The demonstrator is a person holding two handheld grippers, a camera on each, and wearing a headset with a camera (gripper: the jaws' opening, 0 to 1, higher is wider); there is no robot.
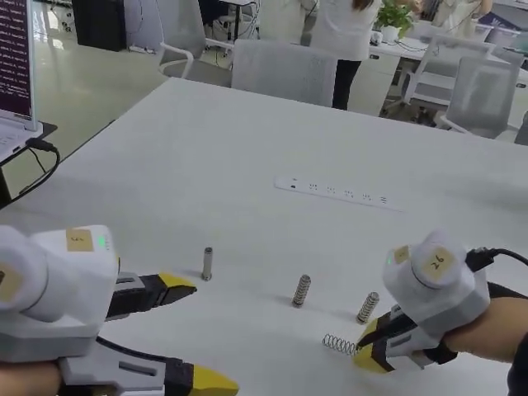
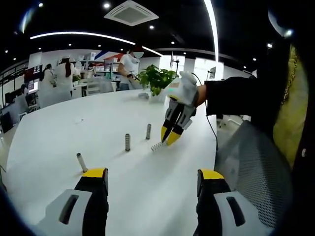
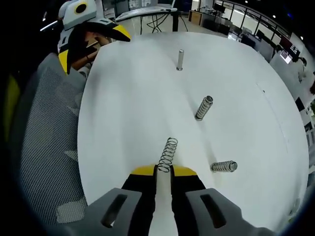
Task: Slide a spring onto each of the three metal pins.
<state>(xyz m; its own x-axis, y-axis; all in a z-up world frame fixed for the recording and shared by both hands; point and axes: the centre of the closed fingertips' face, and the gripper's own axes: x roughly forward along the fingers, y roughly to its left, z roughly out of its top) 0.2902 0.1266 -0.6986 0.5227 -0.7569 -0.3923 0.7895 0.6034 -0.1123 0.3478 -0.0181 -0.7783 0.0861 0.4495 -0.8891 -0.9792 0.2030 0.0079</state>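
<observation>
Three metal pins stand on the white table (image 1: 247, 148). The left pin (image 1: 207, 263) (image 2: 81, 162) (image 3: 180, 59) is bare. The middle pin (image 1: 302, 290) (image 3: 204, 107) and the right pin (image 1: 368, 307) (image 3: 224, 166) each carry a spring. My right gripper (image 1: 360, 346) (image 3: 163, 172) is shut on one end of a loose spring (image 1: 338, 342) (image 3: 167, 155) (image 2: 157, 146), which sticks out forward just above the table, right of the pins. My left gripper (image 1: 194, 334) (image 2: 152, 177) is open and holds nothing, a little in front of the bare pin.
A white power strip (image 1: 338, 192) lies across the table's far half. A laptop (image 1: 12, 74) with a black cable (image 1: 41, 157) sits at the left edge. Office chairs (image 1: 285, 73) and a standing person (image 1: 342, 41) are beyond the far edge.
</observation>
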